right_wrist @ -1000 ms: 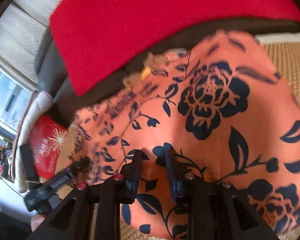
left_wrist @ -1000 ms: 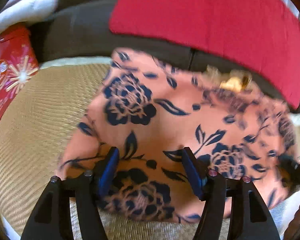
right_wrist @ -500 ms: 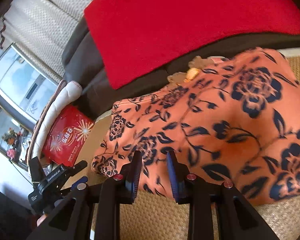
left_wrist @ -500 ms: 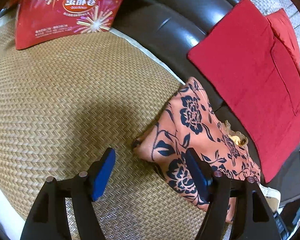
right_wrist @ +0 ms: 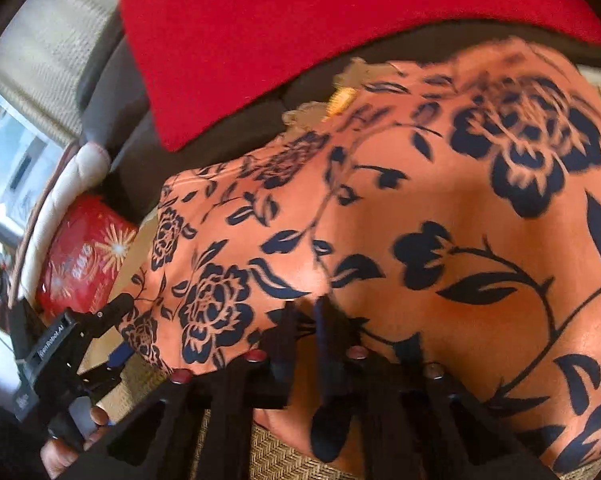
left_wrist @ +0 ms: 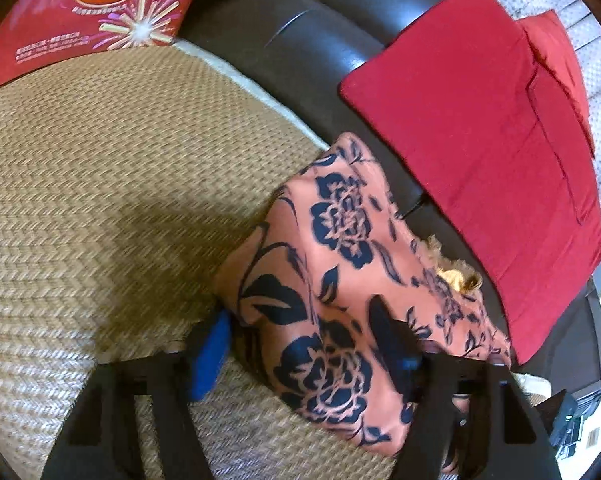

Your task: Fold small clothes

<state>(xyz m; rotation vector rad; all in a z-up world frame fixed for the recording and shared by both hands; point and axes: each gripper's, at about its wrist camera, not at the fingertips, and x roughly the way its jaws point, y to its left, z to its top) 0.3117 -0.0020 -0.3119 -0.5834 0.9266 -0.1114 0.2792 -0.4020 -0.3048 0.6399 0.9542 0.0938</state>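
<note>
floral garment point(right_wrist: 440, 216) pinched – right gripper point(right_wrist: 304, 320), woven mat point(left_wrist: 100, 208)

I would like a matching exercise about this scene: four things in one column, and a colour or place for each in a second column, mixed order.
Things:
1. floral garment
2. folded red cloth
3. egg roll box
4. woven mat

Descriptions:
A. plain red, lying on the dark sofa back
B. tan, with a herringbone weave, under the garment
C. orange with dark blue flowers
D. red with firework pictures, at the far edge of the mat

Pairs: 1-C, 2-A, 3-D, 4-B
</note>
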